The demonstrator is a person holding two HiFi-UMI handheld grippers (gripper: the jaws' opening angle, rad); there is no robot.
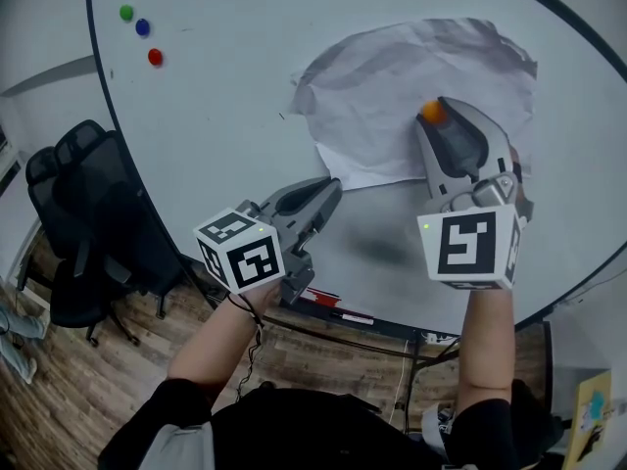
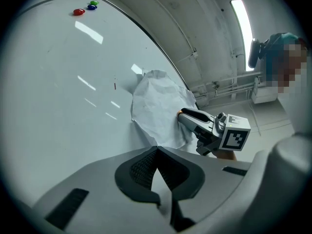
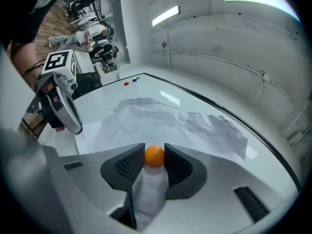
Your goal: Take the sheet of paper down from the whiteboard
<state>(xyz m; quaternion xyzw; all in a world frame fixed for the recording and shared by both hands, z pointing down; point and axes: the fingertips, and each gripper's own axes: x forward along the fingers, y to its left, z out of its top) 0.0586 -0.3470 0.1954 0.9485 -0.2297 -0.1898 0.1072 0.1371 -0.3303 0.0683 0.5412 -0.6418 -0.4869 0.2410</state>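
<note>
Two grippers face one smooth, glossy whiteboard [image 1: 225, 116]. One sheet of paper [image 1: 392, 86], white, creased and crumpled with a ragged outline, lies against the board toward one o'clock in the head view, its lower left corner still square. The right gripper [image 1: 438, 116] has its ribbed black jaws closed part-way onto one round orange magnet [image 3: 155, 156] sitting on the sheet. Both pads touch the ball, and the gripper's grey body hides the sheet's lower right part. The left gripper [image 1: 328, 192] has its jaws fully together on nothing, tips at seven o'clock of the sheet, just off its lower edge; whether they touch the board is unclear. Three more small domed pieces cluster at ten o'clock: green magnet [image 1: 125, 13], blue magnet [image 1: 143, 27], red magnet [image 1: 155, 57]. One black office chair [image 1: 83, 213] stands beyond the board's edge at eight o'clock.
</note>
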